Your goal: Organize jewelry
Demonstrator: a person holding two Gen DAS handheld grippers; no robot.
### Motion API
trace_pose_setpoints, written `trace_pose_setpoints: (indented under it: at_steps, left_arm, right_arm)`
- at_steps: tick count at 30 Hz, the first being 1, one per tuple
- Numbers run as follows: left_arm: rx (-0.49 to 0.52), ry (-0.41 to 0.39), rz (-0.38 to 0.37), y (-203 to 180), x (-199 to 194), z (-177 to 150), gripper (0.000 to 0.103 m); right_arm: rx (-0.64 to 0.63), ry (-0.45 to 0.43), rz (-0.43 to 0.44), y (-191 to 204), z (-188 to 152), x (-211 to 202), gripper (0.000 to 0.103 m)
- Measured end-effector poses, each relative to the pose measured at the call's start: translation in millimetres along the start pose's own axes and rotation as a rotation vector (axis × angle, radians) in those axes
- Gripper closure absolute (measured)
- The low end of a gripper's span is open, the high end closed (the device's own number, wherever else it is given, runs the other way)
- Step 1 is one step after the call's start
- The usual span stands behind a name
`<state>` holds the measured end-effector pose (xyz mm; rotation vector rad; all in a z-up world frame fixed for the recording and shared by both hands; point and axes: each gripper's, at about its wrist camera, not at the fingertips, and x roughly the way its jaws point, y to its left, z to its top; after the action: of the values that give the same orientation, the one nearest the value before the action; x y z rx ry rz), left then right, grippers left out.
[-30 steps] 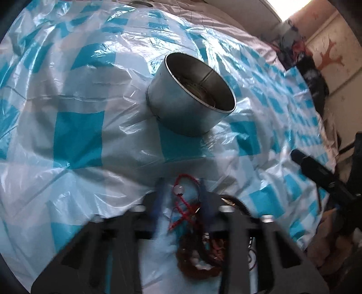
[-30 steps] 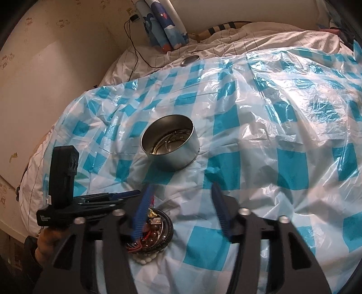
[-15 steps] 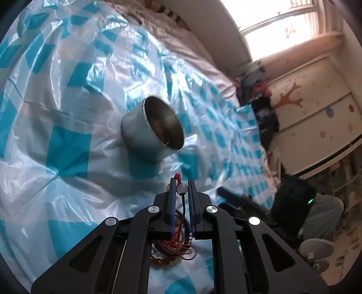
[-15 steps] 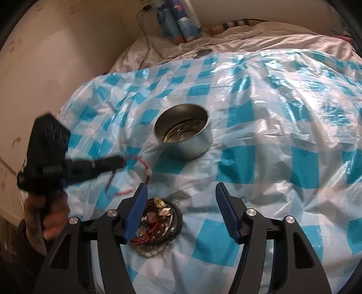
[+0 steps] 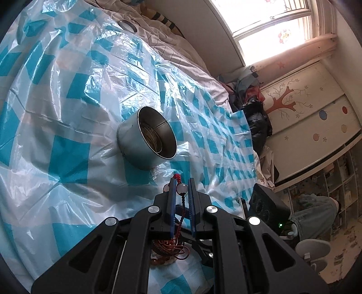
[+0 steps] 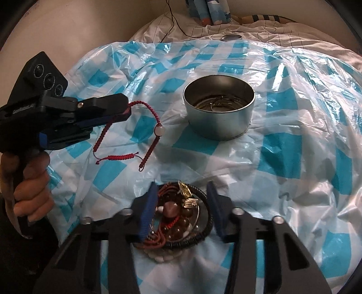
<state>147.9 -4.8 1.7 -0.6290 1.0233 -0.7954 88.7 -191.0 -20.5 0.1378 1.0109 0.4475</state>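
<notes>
My left gripper [image 5: 181,189] is shut on a red braided cord bracelet [image 6: 152,123] with a pale bead [image 5: 182,189], holding it in the air left of a round metal tin [image 6: 218,106]. The bracelet dangles from the left gripper [image 6: 126,109] in the right wrist view. The tin [image 5: 147,141] holds thin metal bangles. My right gripper [image 6: 182,203] is open, its fingers on either side of a pile of jewelry [image 6: 178,214]: dark beads, white beads, a black ring and gold pieces. The pile [image 5: 168,251] shows below the left gripper too.
A blue-and-white checked plastic sheet [image 6: 305,135] covers the bed. A small round metal lid [image 6: 230,37] lies at the far edge on the white quilt. Rolled items [image 6: 208,11] lean at the wall. A wardrobe [image 5: 305,108] and clutter stand beside the bed.
My left gripper closed on the red bracelet and lifted it off the pile, up and toward the tin. My right gripper moved in over the jewelry pile.
</notes>
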Motion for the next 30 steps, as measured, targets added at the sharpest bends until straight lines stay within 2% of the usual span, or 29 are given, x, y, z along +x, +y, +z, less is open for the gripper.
trace_pose_setpoints:
  at_steps: [2,4,7,11,18,30]
  left_arm:
    - [-0.002,-0.001,0.000,1,0,0,0.094]
    - [-0.001,-0.002,0.000,1,-1,0,0.094]
    - [-0.001,-0.005,0.000,1,-2,0,0.094]
    - [-0.002,-0.012,0.000,1,-5,0,0.094]
    - [-0.003,-0.018,-0.009,-2,-4,1,0.094]
    - [0.013,-0.039,-0.063,-14,0,8,0.094]
  right_arm:
    - [-0.017,0.021,-0.011,2,0,7,0.081]
    - [-0.033,0.028,-0.030,3,-1,9,0.088]
    - [0.000,-0.002,0.014,-2,1,-1,0.089]
    - [0.115,-0.068,0.157,-20,8,-28,0.089]
    - [0.245,-0.157,0.296,-47,12,-58,0.089]
    - [0.337,-0.268,0.350,-73,20,-89,0.089]
